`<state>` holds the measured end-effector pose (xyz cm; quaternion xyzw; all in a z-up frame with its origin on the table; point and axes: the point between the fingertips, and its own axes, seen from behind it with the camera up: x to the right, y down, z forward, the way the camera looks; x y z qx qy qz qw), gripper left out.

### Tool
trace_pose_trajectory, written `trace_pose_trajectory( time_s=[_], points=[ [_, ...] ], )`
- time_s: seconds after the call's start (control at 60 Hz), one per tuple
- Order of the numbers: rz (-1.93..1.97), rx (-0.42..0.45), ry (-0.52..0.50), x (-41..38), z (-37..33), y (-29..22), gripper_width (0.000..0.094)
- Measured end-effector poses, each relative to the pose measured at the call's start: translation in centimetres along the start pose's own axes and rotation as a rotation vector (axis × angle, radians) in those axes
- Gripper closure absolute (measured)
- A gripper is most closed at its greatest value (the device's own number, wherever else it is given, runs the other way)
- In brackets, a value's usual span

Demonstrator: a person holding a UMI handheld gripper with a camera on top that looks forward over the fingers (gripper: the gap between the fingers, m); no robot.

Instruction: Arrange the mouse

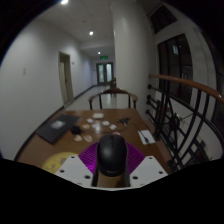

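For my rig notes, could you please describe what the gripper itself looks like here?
The gripper shows two pale, whitish fingers, blocky and angular, each with a magenta pad on its inner face. No cables, markings or sleeve are visible in this view.

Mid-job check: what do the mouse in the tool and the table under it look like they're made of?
Mouse: looks like black plastic with a slight sheen on its rounded back, held between the tool fingers. Table: looks like wood or wood-look laminate, brown and smooth; which one is unclear.
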<state>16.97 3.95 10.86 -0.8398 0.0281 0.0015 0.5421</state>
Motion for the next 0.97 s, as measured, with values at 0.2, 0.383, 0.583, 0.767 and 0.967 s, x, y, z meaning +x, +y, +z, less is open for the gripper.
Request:
trace_pose_trajectory(
  time_s=[0.2,0.383,0.583,0.767,0.967],
  points=[
    [0.059,0.020,-0.084,-12.2,-1.8,-1.1,0.0553],
    [-0.075,-0.154,-0.039,-15.8,1.4,8.4,0.0555],
    [-0.103,-0.215,-0.033,-15.6,2.5,12.7,0.0526],
    [-0.124,-0.281,-0.136,-15.8,1.2,13.3,0.0315],
    [-0.229,-0.239,-0.333,-13.6,-5.9,12.2,0.0087]
  ],
)
